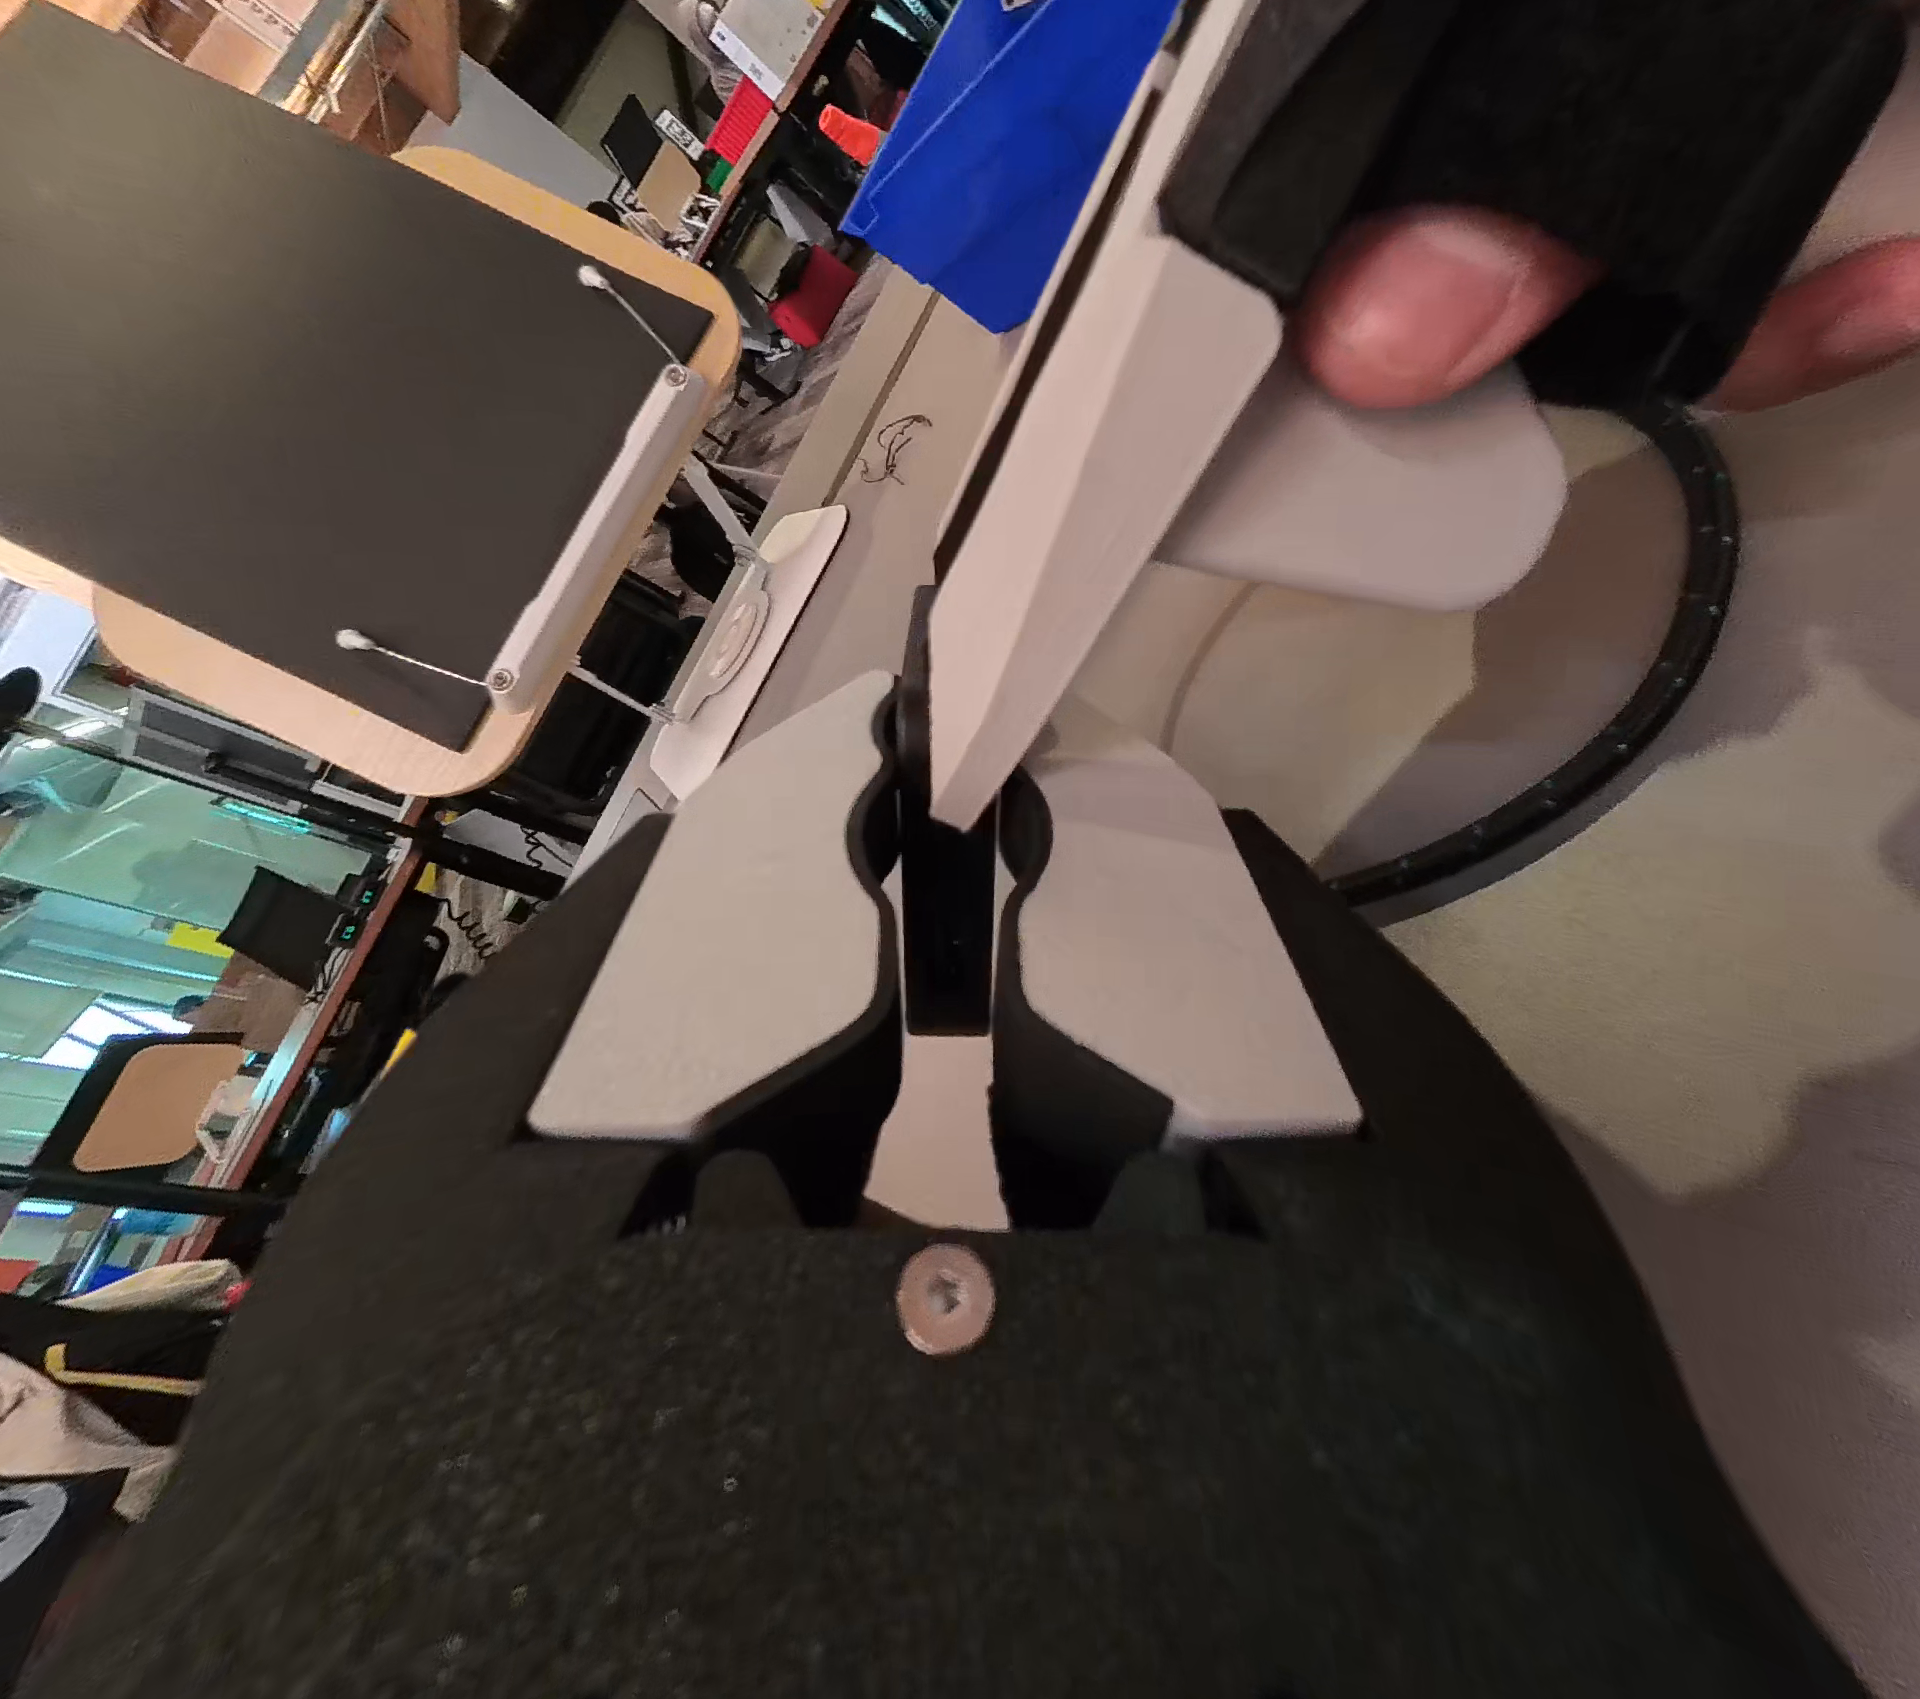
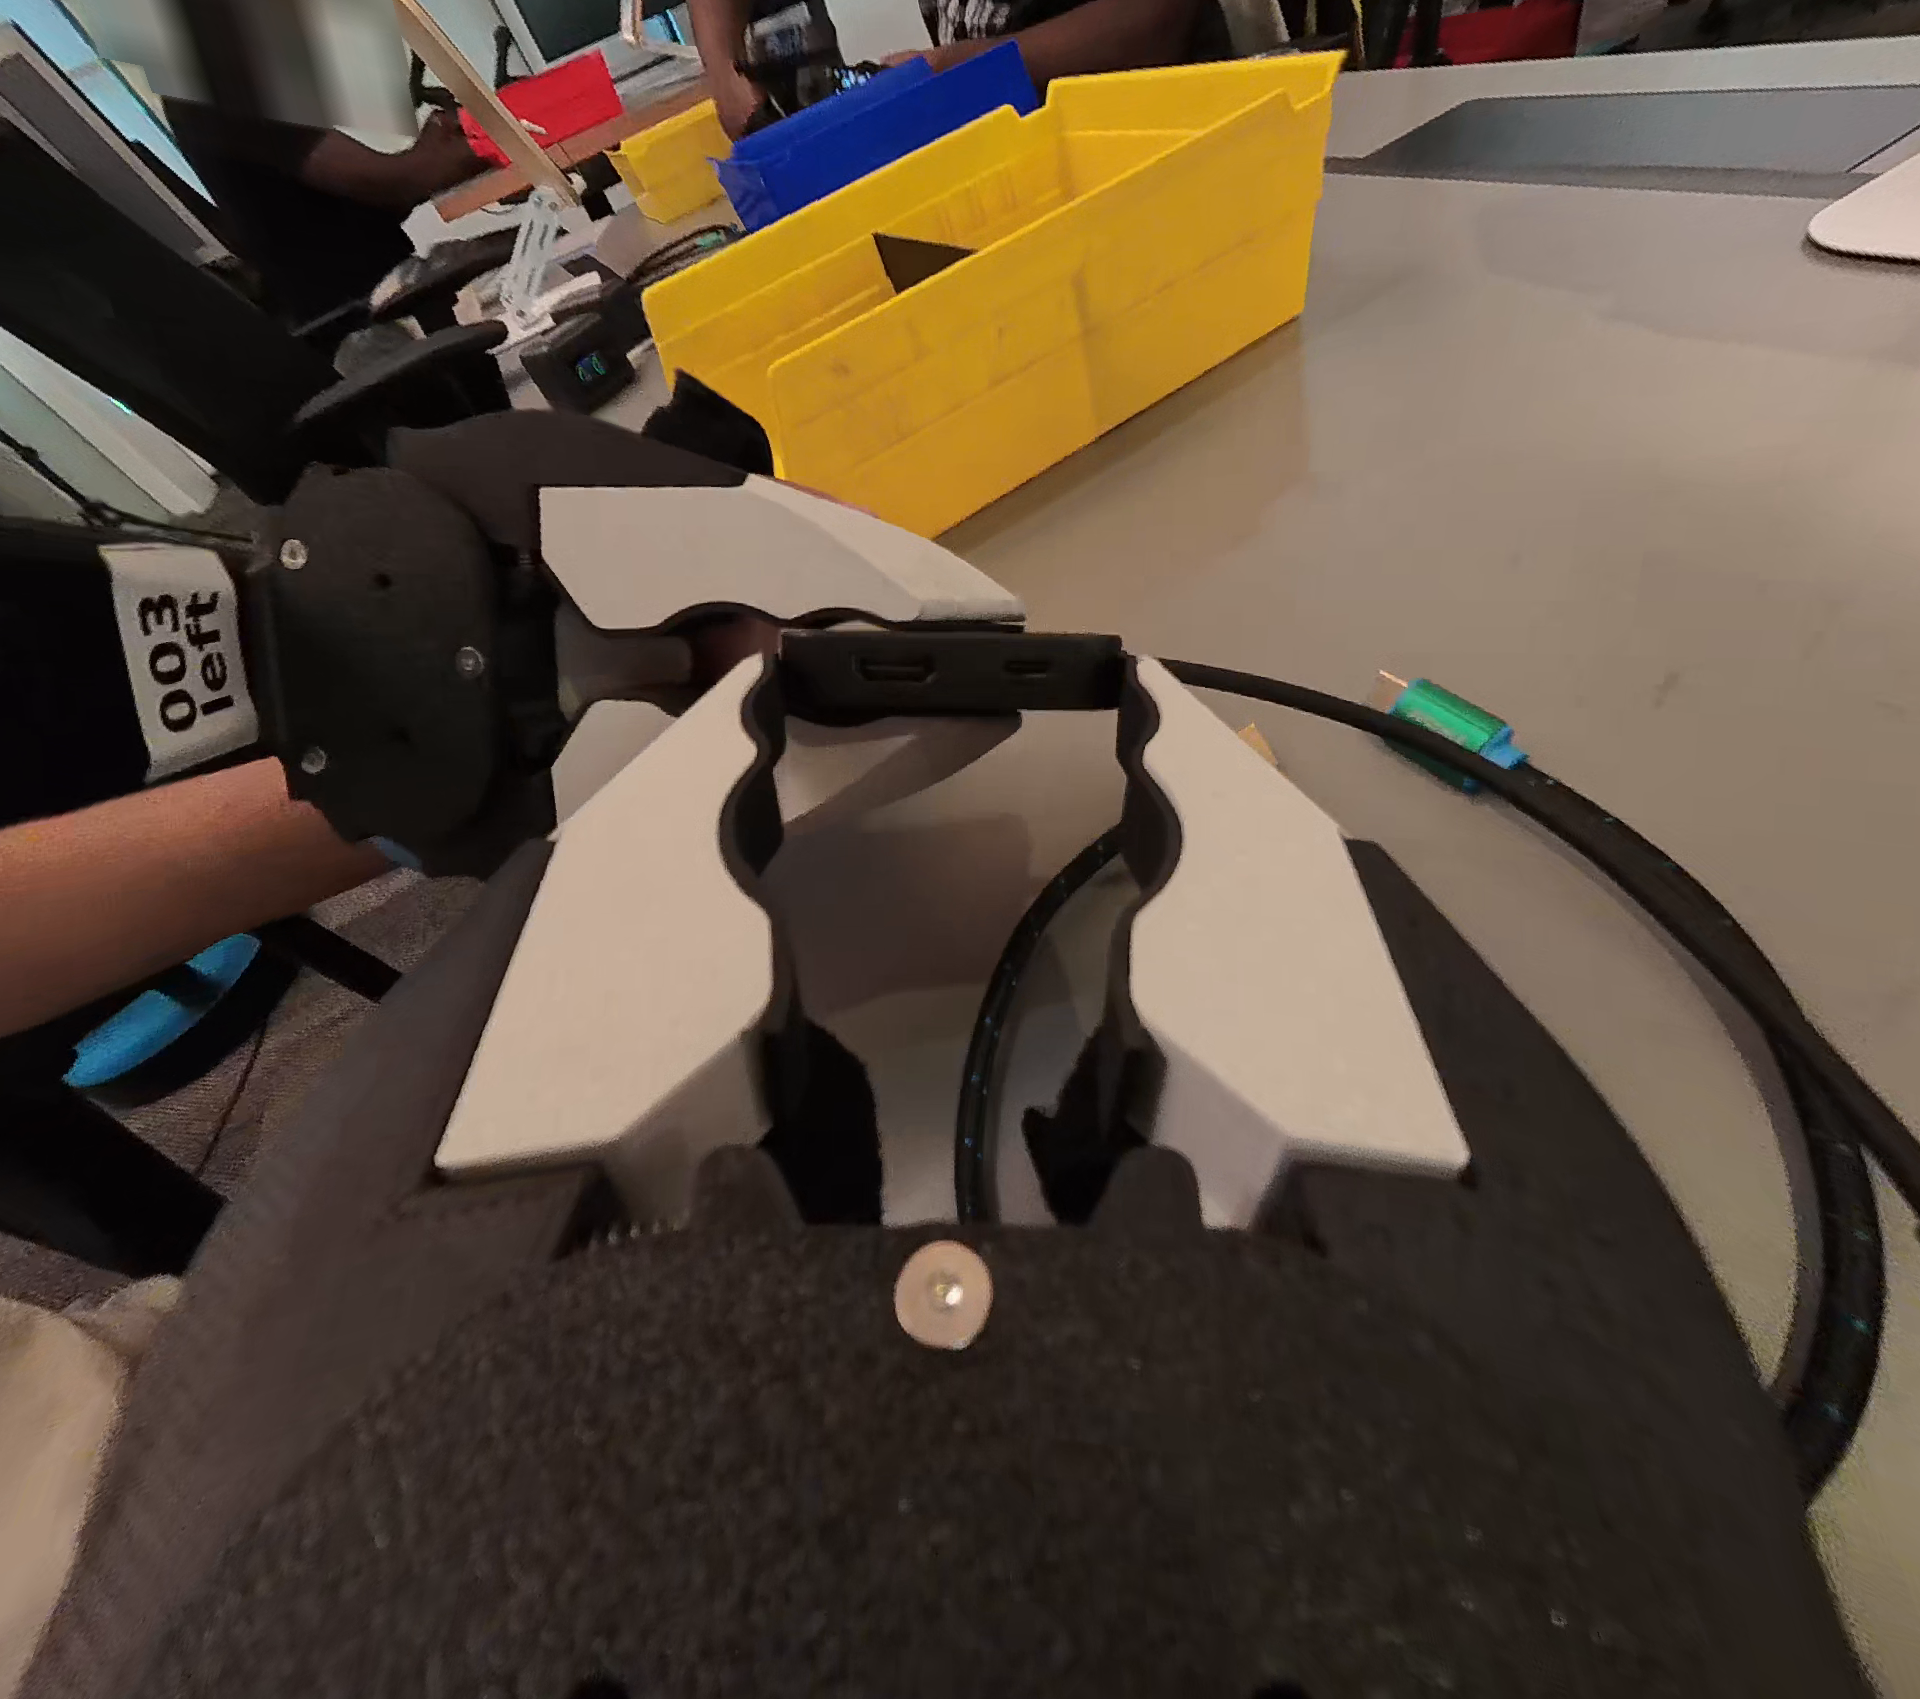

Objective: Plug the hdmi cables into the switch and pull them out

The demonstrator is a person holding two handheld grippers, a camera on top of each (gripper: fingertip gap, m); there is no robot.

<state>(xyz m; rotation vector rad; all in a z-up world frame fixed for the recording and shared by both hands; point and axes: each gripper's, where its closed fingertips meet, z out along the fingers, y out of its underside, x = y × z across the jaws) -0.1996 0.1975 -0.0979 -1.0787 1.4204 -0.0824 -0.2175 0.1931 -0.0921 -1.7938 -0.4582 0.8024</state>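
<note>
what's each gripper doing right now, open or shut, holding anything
left gripper: shut on the black switch, gripping it at one end.
right gripper: fingertips bracket the switch's port face; whether they actually clamp it cannot be told.

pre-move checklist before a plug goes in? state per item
1. Left gripper shut on the small black switch box: ok.
2. Right gripper fingertips flank the box's ends; actual grip: cannot tell.
3. Box's port side faces the right wrist camera, nothing plugged in: ok.
4. A gripper holds a plug: not ok. The green-and-blue plug lies on the grey table.
5. Black cable loops under the right gripper, snag risk: cannot tell.
</note>
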